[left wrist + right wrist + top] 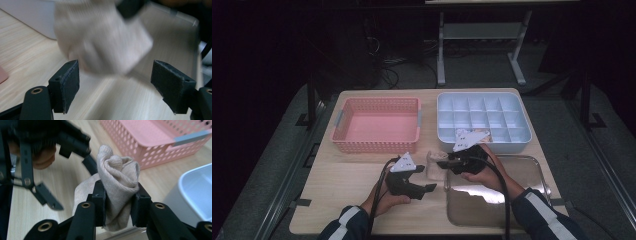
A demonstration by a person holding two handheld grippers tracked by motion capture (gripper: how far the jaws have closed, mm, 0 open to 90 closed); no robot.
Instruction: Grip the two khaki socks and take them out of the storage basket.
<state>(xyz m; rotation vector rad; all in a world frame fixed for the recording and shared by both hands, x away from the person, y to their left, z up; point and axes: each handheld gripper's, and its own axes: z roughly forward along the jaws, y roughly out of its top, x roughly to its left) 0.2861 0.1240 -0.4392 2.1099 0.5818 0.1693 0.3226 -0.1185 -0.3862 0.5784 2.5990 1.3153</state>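
1. The right gripper (pixel 117 202) is clamped on a rolled beige sock (pixel 117 177); both pads press into the bundle from either side, and the rolled end sticks up above them.
2. From above, the sock (pixel 433 164) is held over the wooden table (pixel 347 170), just at the near left corner of the metal tray (pixel 522 175) and a little in front of the white divided box (pixel 484 120).
3. The left gripper (pixel 424 182) sits near the sock, on the side of the pink basket (pixel 377 122). Its jaws stand wide apart with nothing gripped.
4. In the left gripper view the sock (pixel 102 40) is blurred and lies beyond the two pads, not between them.
5. In the right gripper view the left gripper (pixel 47 197) shows to the sock's left, apart from it.
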